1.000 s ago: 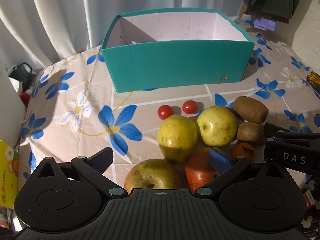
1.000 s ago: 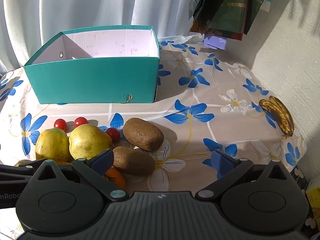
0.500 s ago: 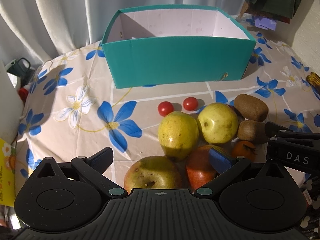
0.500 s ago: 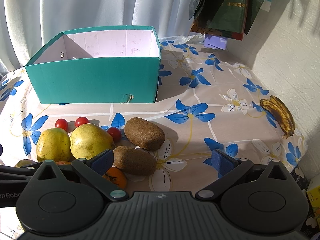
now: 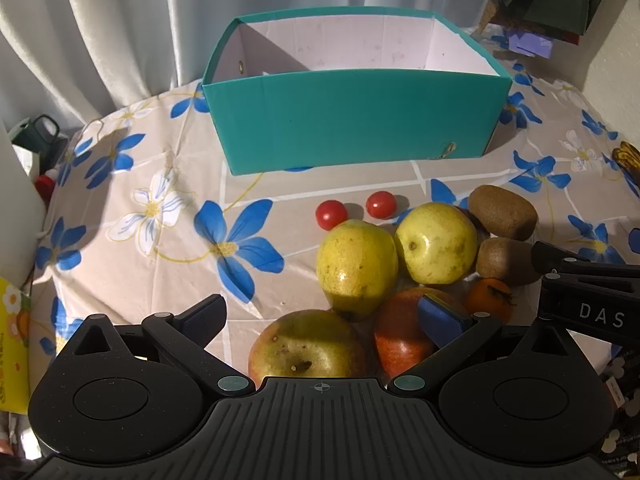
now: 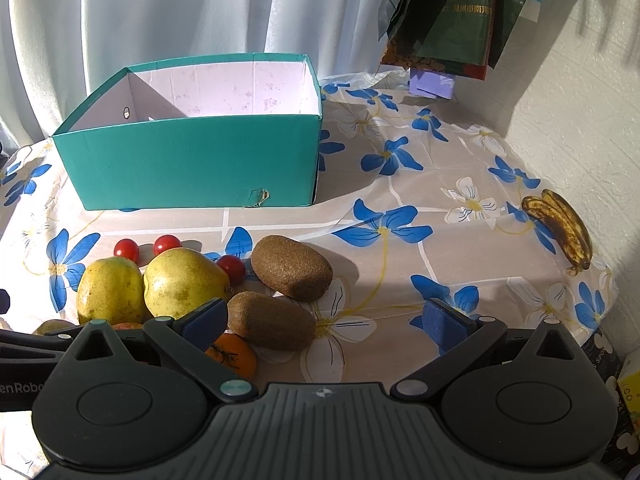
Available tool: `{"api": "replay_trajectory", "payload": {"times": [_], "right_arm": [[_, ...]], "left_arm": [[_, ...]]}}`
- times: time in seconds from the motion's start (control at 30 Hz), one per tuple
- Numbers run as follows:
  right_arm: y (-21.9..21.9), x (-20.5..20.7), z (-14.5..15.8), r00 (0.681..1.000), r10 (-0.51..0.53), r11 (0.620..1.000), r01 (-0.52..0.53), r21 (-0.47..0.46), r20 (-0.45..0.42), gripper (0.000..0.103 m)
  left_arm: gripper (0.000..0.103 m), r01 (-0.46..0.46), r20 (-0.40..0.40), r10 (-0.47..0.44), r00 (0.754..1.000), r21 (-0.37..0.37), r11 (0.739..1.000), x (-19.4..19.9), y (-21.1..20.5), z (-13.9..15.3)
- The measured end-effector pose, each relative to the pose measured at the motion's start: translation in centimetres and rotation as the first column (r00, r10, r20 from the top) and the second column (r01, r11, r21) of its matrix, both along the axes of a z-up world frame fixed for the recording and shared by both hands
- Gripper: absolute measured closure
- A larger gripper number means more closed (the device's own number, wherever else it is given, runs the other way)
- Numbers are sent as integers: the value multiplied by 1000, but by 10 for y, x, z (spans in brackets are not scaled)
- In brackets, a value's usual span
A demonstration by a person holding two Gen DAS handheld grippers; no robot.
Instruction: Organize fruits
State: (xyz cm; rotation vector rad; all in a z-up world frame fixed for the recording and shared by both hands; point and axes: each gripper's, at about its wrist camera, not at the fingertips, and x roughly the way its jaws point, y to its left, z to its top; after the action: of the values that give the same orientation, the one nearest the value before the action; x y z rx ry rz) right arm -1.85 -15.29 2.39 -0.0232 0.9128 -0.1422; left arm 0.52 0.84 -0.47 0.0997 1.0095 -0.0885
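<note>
An open teal box [image 5: 352, 120] with a white inside stands at the back of the flowered table; it also shows in the right wrist view [image 6: 200, 160]. In front of it lie two yellow pears [image 5: 356, 264] [image 5: 436, 244], a yellow-green apple [image 5: 308, 344], a red apple [image 5: 400, 336], two kiwis [image 6: 292, 268] [image 6: 272, 320], a small orange fruit [image 6: 232, 354] and cherry tomatoes [image 5: 331, 214]. My left gripper [image 5: 320, 316] is open and empty, just above the apples. My right gripper [image 6: 324, 320] is open and empty, above the nearer kiwi.
A brown-spotted banana pair [image 6: 560, 228] lies at the table's right edge by the white wall. Curtains hang behind the box. Dark books or bags [image 6: 460, 20] hang at the back right. A dark green container [image 5: 36, 136] sits off the left edge.
Both grippers have drawn back and risen slightly, so the box and fruit sit a little lower and smaller. Both stay open; no fruit has moved.
</note>
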Motion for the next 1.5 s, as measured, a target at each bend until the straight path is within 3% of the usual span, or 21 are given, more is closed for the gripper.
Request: {"api": "replay_trajectory", "payload": {"times": [0.57,1.0,1.5], "right_arm": [[-3,-3,2,1000,14,1000,-14,17,23,0],[-6,-3,4,999,19,999,-21,32,34,0],[-9,-6,9,995,66,995,-71,68,76,0]], "left_arm": [[0,-7,42,5,999,46,999,-4,0,6],[0,-51,-11,51,999,-45,998,-2,11,4],[0,-30,1,30,1000,-36,999,-1,7,4]]}}
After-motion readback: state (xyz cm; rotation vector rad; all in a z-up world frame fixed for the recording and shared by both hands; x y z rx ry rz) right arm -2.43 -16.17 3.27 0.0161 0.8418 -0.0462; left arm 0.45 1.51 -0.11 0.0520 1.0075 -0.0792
